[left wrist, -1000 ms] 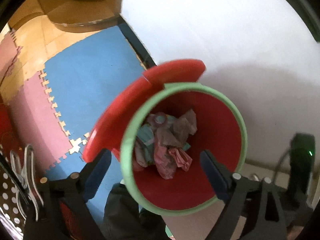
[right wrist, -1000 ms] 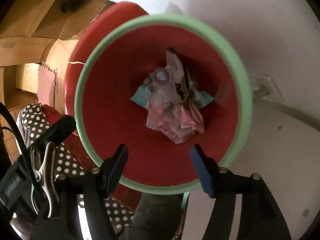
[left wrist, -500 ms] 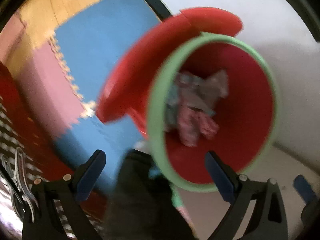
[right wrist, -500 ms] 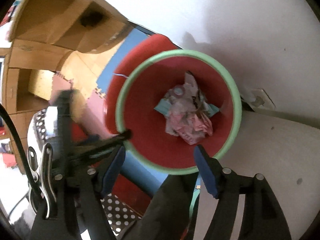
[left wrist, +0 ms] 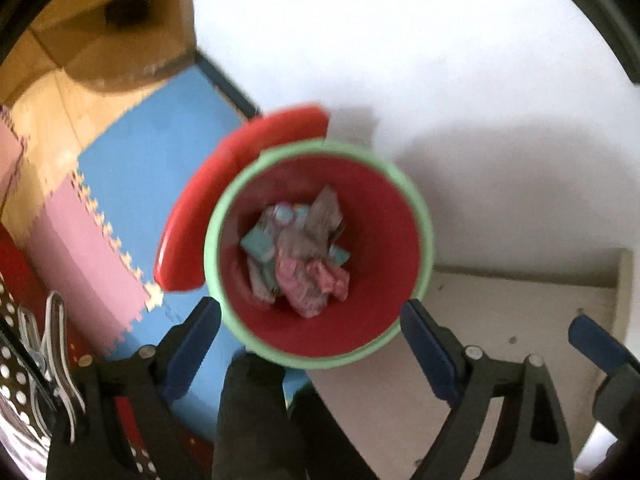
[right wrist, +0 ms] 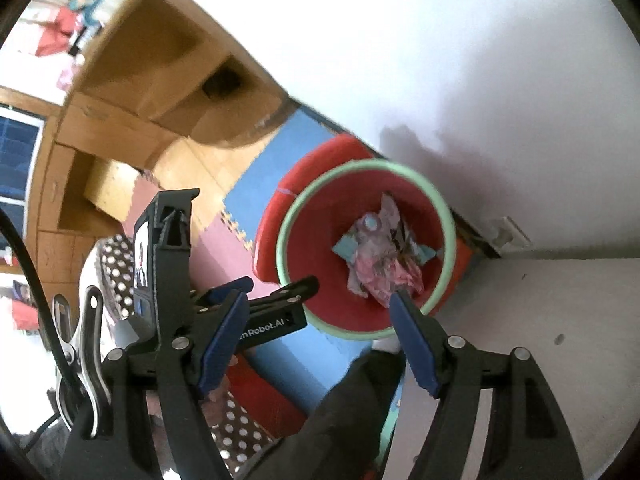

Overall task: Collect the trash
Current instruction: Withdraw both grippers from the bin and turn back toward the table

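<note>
- The left gripper (left wrist: 310, 344) hangs over the bin with its two blue-padded fingers (left wrist: 192, 340) spread wide. The jaws are narrowing a little just now; nothing sits between them and the pads touch nothing.
- The right gripper (right wrist: 316, 340) is likewise released, its blue pads (right wrist: 412, 344) well apart and empty, pointing steeply down toward the bin. In its view the left gripper's black body crosses in front at the left, with printed lettering on one arm.
- Both tools are matte black plastic frames with round silver rivets; a bare metal spring clamp (right wrist: 86, 344) is clipped on beside the right one.
- A dark trouser leg (left wrist: 256, 416) of the person rises from the bottom edge, just below the bin.
- The bin (left wrist: 416, 216) is a round, smooth red plastic bucket with a pale green rim, its red lid (left wrist: 192, 236) tipped back on the left side.
- The trash (left wrist: 300, 264) lies at the bottom of the bin: a crumpled heap of pink, grey and teal paper and wrappers, creased and irregular.
- The bin stands on interlocking foam floor mats (left wrist: 152, 184), blue and pink with toothed edges, just beside a pale flat surface (left wrist: 520, 312) on the right.
- Beyond are a plain white wall (left wrist: 400, 60), wooden flooring, and wooden shelving (right wrist: 132, 80).
</note>
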{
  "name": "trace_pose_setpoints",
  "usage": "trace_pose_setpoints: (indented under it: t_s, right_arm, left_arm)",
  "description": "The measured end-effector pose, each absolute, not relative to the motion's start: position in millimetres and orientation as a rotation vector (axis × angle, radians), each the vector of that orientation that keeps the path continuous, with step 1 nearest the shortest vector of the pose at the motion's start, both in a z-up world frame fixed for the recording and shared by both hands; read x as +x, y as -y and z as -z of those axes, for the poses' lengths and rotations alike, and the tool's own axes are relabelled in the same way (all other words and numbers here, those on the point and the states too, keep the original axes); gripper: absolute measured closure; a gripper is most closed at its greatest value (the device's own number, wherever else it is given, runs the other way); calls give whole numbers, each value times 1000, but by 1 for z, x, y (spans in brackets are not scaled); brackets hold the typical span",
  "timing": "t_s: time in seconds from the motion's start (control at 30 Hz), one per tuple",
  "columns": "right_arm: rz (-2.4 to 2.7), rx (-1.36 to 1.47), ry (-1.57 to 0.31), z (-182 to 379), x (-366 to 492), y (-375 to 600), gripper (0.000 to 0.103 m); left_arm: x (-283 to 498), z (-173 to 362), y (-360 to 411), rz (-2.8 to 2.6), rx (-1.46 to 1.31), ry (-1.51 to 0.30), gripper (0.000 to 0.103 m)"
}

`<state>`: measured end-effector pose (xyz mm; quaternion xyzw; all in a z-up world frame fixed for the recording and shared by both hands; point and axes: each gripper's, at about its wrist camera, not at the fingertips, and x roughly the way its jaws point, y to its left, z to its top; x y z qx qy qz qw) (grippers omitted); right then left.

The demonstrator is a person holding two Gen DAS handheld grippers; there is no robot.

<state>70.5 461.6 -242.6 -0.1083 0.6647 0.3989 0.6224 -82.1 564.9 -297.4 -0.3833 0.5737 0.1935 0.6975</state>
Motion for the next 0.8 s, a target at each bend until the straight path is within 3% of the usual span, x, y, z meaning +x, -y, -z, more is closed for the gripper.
trace_pose_setpoints:
  t_s: [0.4, 0.8]
  right_arm:
    - [-1046, -61, -1252, 122, 86, -398, 29]
    - [-979, -15, -1166, 70, 91, -317, 29]
  left_arm:
    - [-54, 145, -505, -297, -558, -1066, 10]
    - [-32, 85, -413, -255, -427, -1024, 10]
